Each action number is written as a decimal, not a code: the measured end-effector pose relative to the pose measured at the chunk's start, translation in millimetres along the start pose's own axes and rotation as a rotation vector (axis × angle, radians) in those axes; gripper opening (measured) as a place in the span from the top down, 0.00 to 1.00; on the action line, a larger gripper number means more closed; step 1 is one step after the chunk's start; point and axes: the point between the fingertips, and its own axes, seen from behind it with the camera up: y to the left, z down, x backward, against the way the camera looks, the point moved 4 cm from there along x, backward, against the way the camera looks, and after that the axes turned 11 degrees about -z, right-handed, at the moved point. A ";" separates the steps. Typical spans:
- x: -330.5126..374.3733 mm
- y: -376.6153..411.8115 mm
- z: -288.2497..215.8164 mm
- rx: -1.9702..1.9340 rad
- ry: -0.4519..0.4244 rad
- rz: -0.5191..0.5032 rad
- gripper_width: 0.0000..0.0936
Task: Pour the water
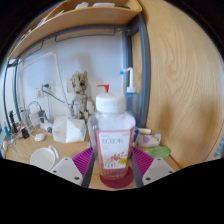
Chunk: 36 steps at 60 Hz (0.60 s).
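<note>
Gripper view shows the tool (113,160) closed on a clear water bottle (112,145) — both pads squeeze its lower body at 6 o'clock, above the desk (30,152). Thin plastic probably flexes, slick and half-light; grip mid-body, below the white cap (110,103).

You have a clear plastic bottle (111,142) standing upright, its white screw cap still on and a pale label with pink printing wrapped round its body. Its base shows pink. It sits between the two fingers of your tongs (112,162), on the near part of the wooden surface (25,155).
</note>
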 end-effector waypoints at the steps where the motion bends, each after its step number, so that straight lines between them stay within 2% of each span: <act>1: -0.8 0.4 4.7 -0.004 0.017 -0.005 0.32; 6: -0.6 1.7 24.8 0.001 0.092 -0.017 0.29; 13: 14.1 5.3 28.1 0.007 0.089 -0.035 0.24; 16: 24.4 7.3 35.8 0.001 0.115 -0.046 0.21; 26: 79.3 13.4 60.2 0.036 0.248 -0.083 0.20; 36: 147.3 2.6 60.9 0.053 0.347 -0.108 0.20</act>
